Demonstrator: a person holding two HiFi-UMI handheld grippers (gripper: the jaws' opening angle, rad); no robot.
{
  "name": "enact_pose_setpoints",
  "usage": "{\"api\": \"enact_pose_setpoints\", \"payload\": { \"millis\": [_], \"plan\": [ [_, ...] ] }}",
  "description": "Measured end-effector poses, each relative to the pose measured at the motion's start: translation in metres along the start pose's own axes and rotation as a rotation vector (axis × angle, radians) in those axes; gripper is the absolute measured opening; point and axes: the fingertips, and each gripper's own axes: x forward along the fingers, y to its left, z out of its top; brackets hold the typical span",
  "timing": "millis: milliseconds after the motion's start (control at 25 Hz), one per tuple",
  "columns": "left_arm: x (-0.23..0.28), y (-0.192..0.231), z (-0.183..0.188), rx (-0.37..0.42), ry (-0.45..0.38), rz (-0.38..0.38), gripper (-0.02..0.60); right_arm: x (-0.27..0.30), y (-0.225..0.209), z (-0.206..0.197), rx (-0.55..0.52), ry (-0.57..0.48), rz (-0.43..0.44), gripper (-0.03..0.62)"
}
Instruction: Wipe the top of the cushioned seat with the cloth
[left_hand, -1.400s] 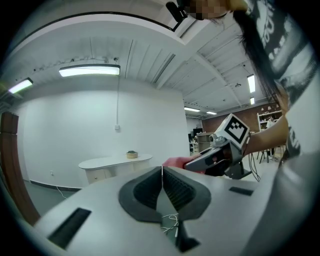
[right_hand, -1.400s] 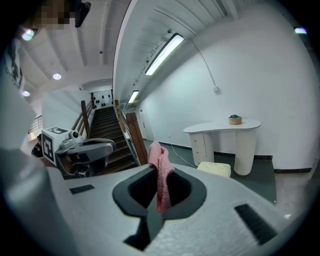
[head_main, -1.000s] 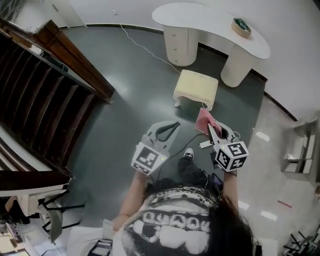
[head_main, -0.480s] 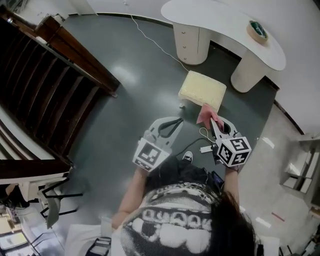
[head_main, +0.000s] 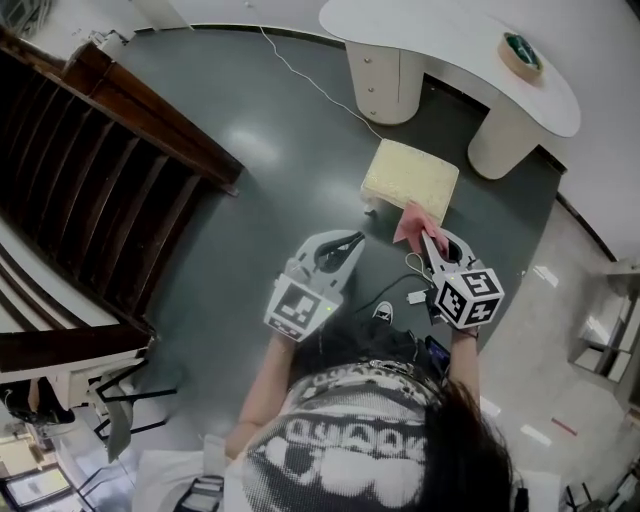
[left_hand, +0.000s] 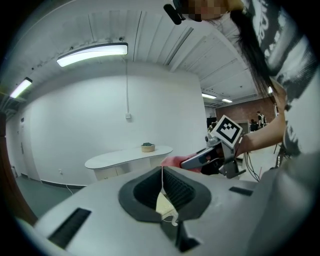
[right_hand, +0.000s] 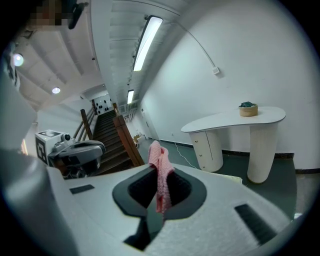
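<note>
I see the cushioned seat (head_main: 411, 180) on the dark floor (head_main: 270, 200) at about 12 o'clock from the person, just short of the white table (head_main: 450, 40); its long axis runs roughly from 10 to 4 o'clock in the head view. The pink cloth (head_main: 413, 222) lies over the seat's near corner at 5 o'clock in that view, but I cannot tell whether it touches the cushion.

The right gripper view shows what the head view does not; the right gripper (head_main: 428, 242) has its fingers clamped on the cloth, which rises out of them as a narrow upright strip with its long axis along the fingers. The left gripper view shows the left gripper (head_main: 352, 240) with fingers pressed together and nothing between them (a sliver of the cream seat shows below their seam); it also catches the bowl (head_main: 522, 52) on the table from the side.

Both forearms reach forward from the torso, side by side; the left gripper points toward 1 o'clock, the right toward 11 o'clock, with the marker cubes nearest the body. A staircase (head_main: 90, 180) fills the 9 o'clock side.
</note>
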Motion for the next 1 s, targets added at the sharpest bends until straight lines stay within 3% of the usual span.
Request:
{"api": "enact_pose_setpoints", "payload": {
  "millis": [200, 400, 720, 1000],
  "plan": [
    [0.029, 0.031, -0.013, 0.014, 0.011, -0.055, 0.008, 0.033, -0.017, 0.004, 0.040, 0.006, -0.037, 0.012],
    [0.060, 0.091, -0.026, 0.039, 0.005, -0.124, 0.008, 0.093, -0.034, 0.015, 0.065, 0.025, -0.097, 0.012],
    [0.101, 0.184, -0.043, 0.085, -0.008, -0.297, 0.008, 0.193, -0.054, 0.021, 0.133, 0.070, -0.213, 0.012],
    [0.138, 0.232, -0.052, 0.134, -0.018, -0.415, 0.008, 0.249, -0.088, 0.014, 0.150, 0.135, -0.286, 0.012]
  ]
}}
